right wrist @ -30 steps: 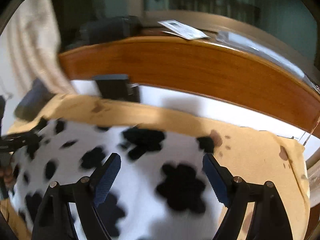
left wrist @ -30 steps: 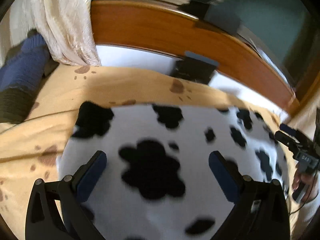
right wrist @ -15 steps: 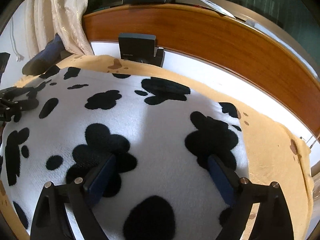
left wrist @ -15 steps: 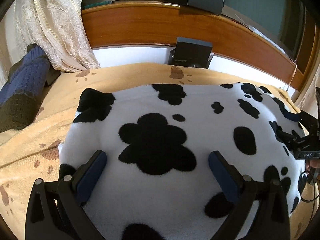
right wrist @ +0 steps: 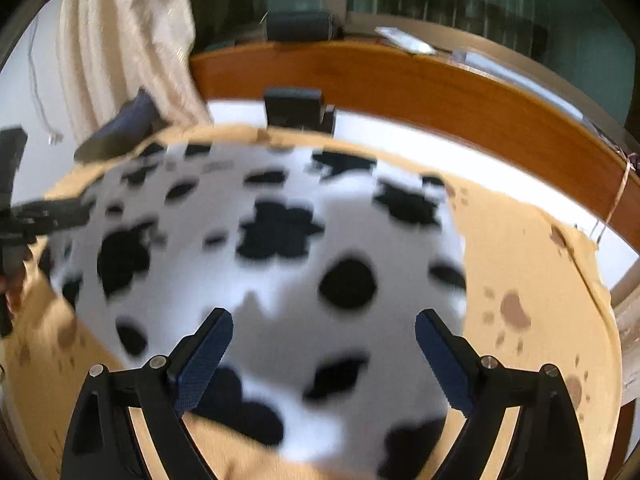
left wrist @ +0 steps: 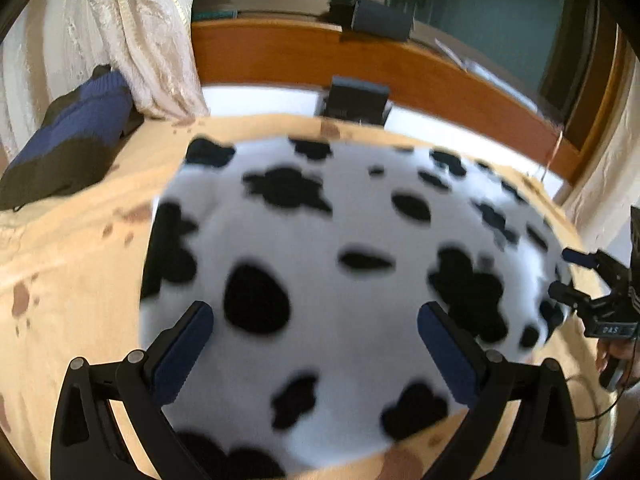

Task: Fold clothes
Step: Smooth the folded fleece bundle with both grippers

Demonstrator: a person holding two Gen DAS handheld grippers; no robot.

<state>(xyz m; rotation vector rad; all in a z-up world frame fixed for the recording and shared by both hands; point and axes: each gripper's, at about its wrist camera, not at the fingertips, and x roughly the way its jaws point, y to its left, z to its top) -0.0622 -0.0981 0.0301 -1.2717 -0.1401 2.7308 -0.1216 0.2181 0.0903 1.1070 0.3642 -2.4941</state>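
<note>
Fleece (left wrist: 340, 280), white with black spots, lies spread on the tan blanket (left wrist: 72, 248). In your left view it fills the middle, its near edge at 6 o'clock. Your left gripper (left wrist: 314, 344) hovers over it, fingers wide apart, gripping nothing; a dark knit (left wrist: 68, 148) sits at 10 o'clock.

In your right view the fleece (right wrist: 280, 280) runs from centre toward 9 o'clock, bare blanket (right wrist: 532, 280) at 3. Your right gripper (right wrist: 324, 352) is spread too, empty. It looks like one broad, tidy rectangle, so you likely have further folds left.
</note>
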